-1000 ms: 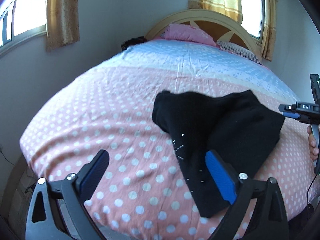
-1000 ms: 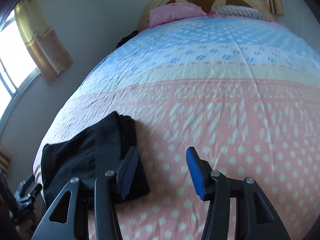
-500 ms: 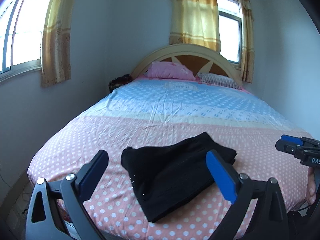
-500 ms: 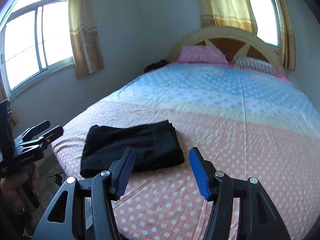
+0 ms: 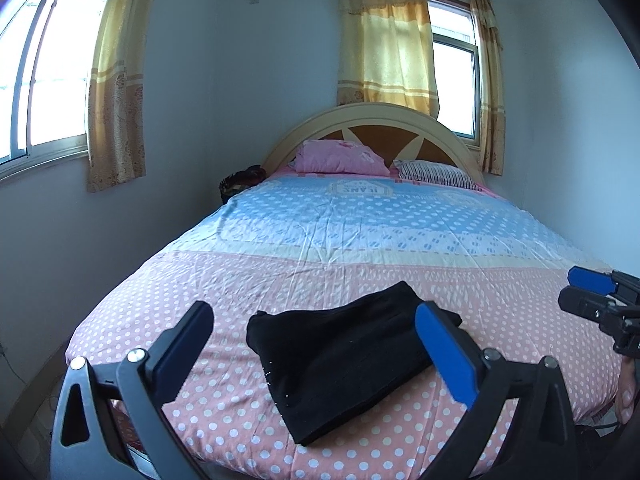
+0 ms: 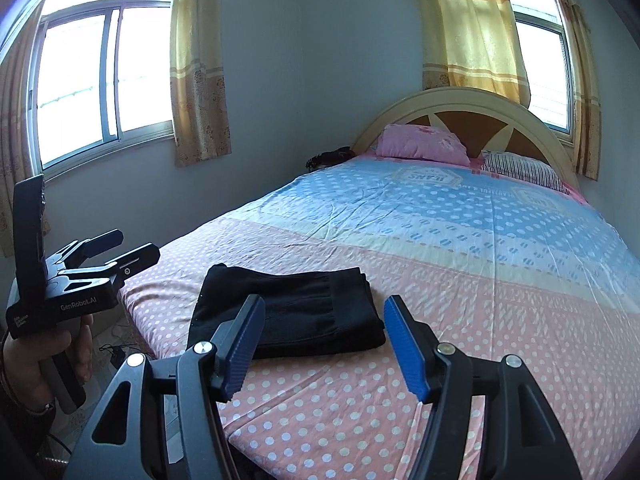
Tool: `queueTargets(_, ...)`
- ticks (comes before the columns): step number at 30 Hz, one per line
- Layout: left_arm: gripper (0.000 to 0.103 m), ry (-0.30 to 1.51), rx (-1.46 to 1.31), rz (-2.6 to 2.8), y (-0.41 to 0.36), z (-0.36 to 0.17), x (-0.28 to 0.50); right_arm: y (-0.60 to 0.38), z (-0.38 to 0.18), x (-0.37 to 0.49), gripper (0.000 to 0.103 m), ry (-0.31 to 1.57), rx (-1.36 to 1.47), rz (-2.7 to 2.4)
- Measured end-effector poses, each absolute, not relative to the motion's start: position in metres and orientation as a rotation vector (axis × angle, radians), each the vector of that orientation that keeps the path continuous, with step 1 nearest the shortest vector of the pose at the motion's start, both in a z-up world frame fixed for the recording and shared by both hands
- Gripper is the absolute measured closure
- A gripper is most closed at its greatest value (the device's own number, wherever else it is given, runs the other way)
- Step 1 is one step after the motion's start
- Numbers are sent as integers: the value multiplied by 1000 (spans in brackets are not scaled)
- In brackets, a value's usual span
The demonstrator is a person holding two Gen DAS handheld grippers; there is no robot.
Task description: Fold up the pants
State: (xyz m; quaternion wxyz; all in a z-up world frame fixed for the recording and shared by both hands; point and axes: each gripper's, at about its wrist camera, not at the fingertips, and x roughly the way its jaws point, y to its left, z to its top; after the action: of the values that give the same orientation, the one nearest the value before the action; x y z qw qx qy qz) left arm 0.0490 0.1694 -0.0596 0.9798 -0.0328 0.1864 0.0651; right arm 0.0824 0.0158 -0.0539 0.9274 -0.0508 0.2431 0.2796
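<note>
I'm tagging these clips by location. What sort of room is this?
A home bedroom, most likely: a bed with an arched headboard, a pink pillow, and curtained windows. Folded black pants lie near its foot.

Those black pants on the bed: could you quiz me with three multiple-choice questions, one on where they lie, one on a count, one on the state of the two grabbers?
1. Where do the black pants lie?
A. by the pillows
B. on the pink dotted foot end of the bed
C. on the floor

2. How many pillows lie at the headboard?
A. one
B. two
C. three

3. What are the grippers doing?
A. both open, holding nothing
B. both clamped on cloth
C. one holds the pants

Answers: 1 B, the folded bundle rests on the pink part. 2 B, a pink pillow and a striped pillow. 3 A, the left gripper and right gripper hang apart from the pants.
</note>
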Motion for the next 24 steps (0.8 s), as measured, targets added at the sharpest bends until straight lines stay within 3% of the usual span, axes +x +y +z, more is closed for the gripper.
queueTargets(24, 0, 385, -45, 135, 162, -64, 48, 9, -60, 82, 40, 502, -76, 557)
